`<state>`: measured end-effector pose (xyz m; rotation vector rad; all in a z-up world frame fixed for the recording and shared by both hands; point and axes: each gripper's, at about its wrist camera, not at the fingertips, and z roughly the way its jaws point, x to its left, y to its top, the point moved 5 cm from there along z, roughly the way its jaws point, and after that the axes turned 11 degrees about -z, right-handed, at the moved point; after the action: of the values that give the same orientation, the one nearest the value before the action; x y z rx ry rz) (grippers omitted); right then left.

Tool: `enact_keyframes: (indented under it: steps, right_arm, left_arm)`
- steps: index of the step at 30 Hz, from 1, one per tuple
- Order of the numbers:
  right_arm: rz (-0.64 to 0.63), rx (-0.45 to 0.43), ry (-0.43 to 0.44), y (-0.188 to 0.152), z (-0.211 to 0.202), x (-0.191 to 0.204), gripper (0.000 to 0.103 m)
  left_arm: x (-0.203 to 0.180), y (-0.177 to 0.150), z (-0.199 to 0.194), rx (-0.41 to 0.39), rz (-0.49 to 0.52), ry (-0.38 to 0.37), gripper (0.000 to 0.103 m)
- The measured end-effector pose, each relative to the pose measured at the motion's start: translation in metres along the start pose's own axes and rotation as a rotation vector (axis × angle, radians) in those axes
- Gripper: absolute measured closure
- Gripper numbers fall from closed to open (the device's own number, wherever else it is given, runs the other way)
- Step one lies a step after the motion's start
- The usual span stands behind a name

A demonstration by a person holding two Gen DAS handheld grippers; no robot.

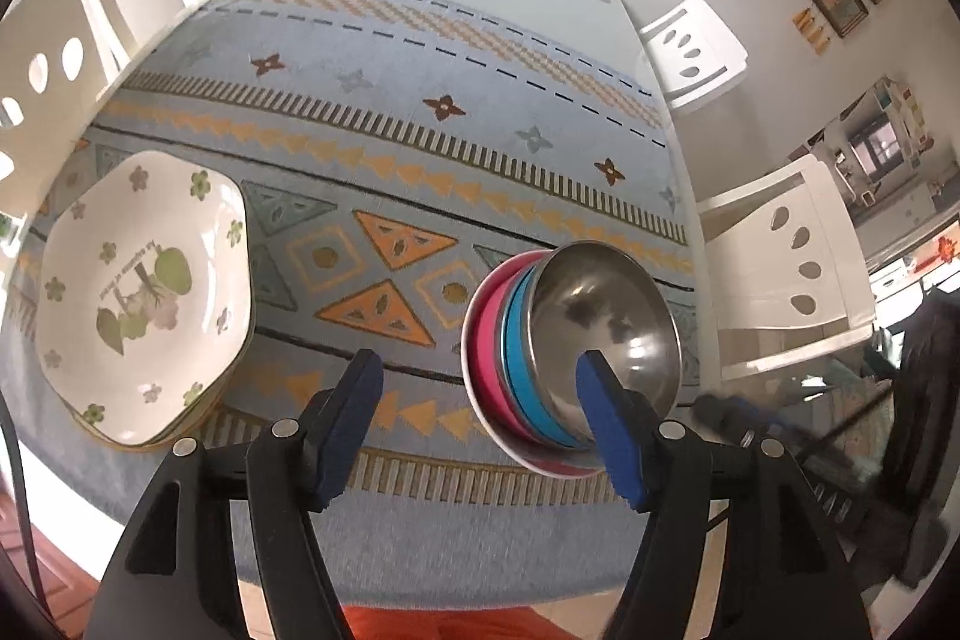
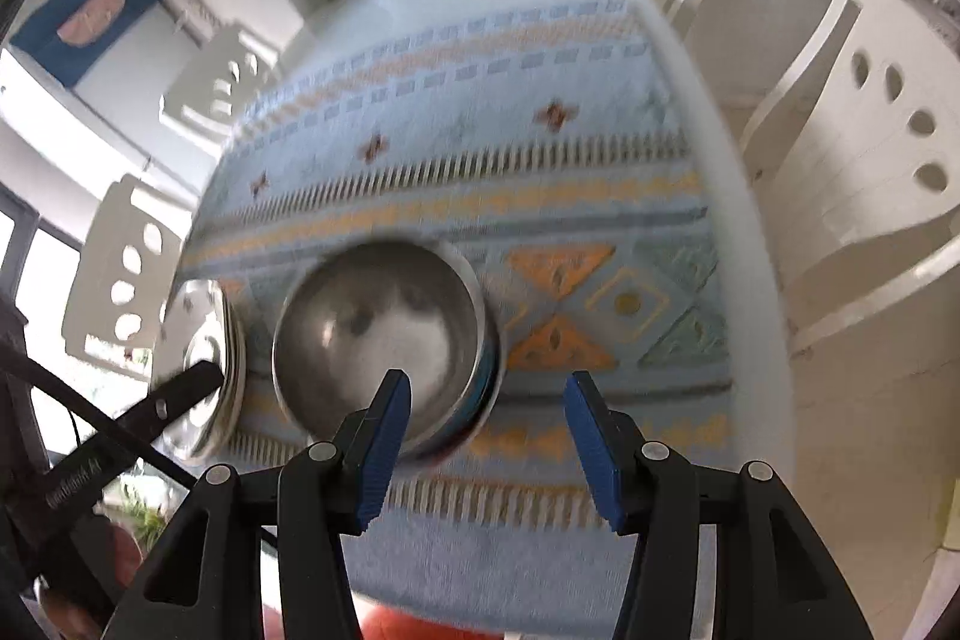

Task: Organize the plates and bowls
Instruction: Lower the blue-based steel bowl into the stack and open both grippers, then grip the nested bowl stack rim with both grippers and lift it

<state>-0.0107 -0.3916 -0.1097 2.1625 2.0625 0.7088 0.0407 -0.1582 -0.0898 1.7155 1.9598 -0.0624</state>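
On the patterned table (image 1: 420, 148) the bowls (image 1: 570, 352) sat stacked, plates (image 1: 144, 298) well to their left. Both tongs, left (image 1: 480, 424) and right (image 2: 486, 448), gaped empty, each with one pad beside the bowls.

The white hexagonal ceramic plate with green flower and fruit prints (image 1: 144, 298) carries a short line of small dark lettering in its well, above the fruit picture; it appears upside down in the left wrist view and is too small to make out. In the right wrist view, the black plastic arm of the other gripper (image 2: 102, 466) bears a line of pale lettering along its side, too blurred to read.
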Motion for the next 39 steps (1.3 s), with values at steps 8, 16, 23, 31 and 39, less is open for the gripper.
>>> enact_keyframes:
  steps: [8,16,23,31,39]
  right_arm:
    - [0.042,-0.041,0.022,-0.002,0.001,0.008,0.051]
    - [0.2,-0.044,-0.031,-0.006,0.015,0.008,0.051]
    - [0.291,-0.05,-0.113,-0.021,0.027,0.003,0.051]
    - [0.383,-0.103,-0.115,-0.027,0.025,0.015,0.051]
    - [0.423,-0.17,-0.08,-0.025,0.016,0.015,0.051]
  left_arm:
    - [-0.008,0.006,0.009,0.142,0.162,-0.082,0.038]
    - [-0.009,0.011,0.044,0.25,0.185,-0.13,0.036]
    - [-0.007,0.011,0.077,0.29,0.247,-0.106,0.037]
    - [-0.001,0.016,0.09,0.368,0.29,-0.165,0.037]
    - [-0.004,0.026,0.084,0.374,0.332,-0.193,0.037]
